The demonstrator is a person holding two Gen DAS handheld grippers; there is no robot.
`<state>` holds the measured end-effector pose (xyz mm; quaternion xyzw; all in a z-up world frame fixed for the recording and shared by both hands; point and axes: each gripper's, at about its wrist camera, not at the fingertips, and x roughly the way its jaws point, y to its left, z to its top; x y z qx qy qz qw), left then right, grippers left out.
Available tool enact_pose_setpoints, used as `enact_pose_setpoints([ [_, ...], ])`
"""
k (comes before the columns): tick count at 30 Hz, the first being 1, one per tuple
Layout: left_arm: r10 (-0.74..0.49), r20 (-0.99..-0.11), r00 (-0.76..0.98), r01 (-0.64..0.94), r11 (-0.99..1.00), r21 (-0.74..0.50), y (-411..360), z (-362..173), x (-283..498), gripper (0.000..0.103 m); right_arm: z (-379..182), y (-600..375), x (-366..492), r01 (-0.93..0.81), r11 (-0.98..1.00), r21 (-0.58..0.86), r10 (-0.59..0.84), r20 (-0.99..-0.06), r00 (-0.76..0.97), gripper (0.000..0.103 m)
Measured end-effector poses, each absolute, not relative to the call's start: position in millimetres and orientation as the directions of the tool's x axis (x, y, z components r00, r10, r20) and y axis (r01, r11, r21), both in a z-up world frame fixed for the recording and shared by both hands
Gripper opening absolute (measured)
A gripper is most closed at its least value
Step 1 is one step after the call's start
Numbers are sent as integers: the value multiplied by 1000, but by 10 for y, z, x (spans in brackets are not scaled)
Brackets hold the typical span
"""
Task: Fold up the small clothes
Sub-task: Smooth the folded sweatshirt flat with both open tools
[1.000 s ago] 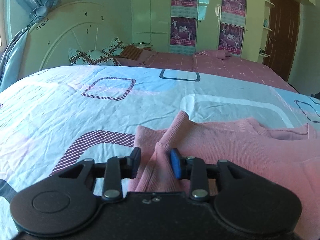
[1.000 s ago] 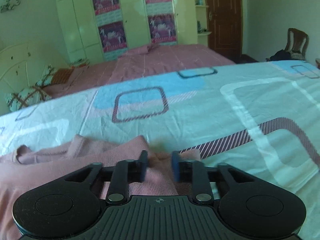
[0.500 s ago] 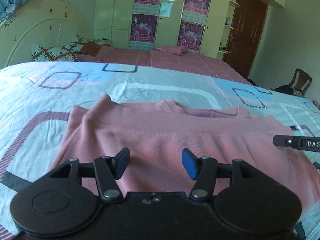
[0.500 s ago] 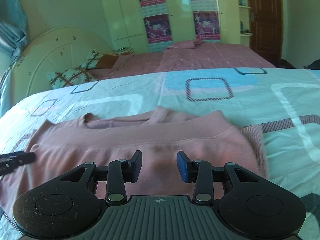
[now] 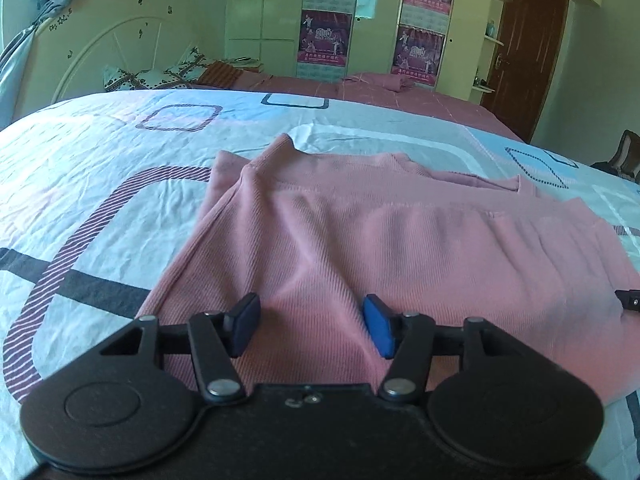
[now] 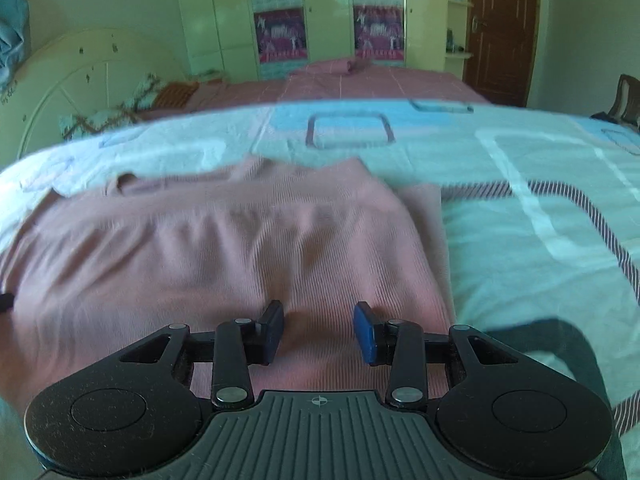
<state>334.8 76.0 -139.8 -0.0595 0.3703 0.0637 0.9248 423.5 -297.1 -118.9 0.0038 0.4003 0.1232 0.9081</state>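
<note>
bright daylight throughout, greenish cast on walls. strong fisheye bending and dark vignette at 1 and 11 o'clock corners. right wrist view motion-blurred, sweater [image 6: 224, 240] edges smeared; dark shadow on bedsheet [image 6: 560, 340] at 4 o'clock. left view sharper.

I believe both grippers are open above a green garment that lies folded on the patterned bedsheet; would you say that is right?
Not quite: the garment is pink, not green, as both wrist views show. The rest holds: the left gripper and right gripper are both open above it, and it lies folded on the patterned bedsheet.
</note>
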Motion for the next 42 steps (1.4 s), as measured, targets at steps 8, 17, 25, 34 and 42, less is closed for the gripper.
enact_pose_setpoints([
  [8, 122, -715, 689, -208, 978, -33, 656, -1299, 3314, 63, -942, -2884, 4078, -270, 940, 208, 337, -682, 649, 39],
  [17, 103, -732, 673, -172, 985, -20, 713, -1374, 3321, 68, -1124, -2828, 3857, -299, 950, 90, 265, -737, 621, 39],
  [25, 55, -731, 680, -119, 992, -35, 819, -1374, 3220, 70, -1168, -3124, 3582, -179, 984, 2, 117, -763, 636, 66],
  [34, 35, -706, 707, -112, 992, -62, 891, -1208, 2980, 72, -797, -2974, 3515, -131, 986, 106, 167, -719, 675, 66],
  [42, 29, -757, 653, -137, 987, -81, 1004, -1323, 2955, 73, -702, -2087, 3602, -297, 947, 122, 296, -688, 663, 66],
])
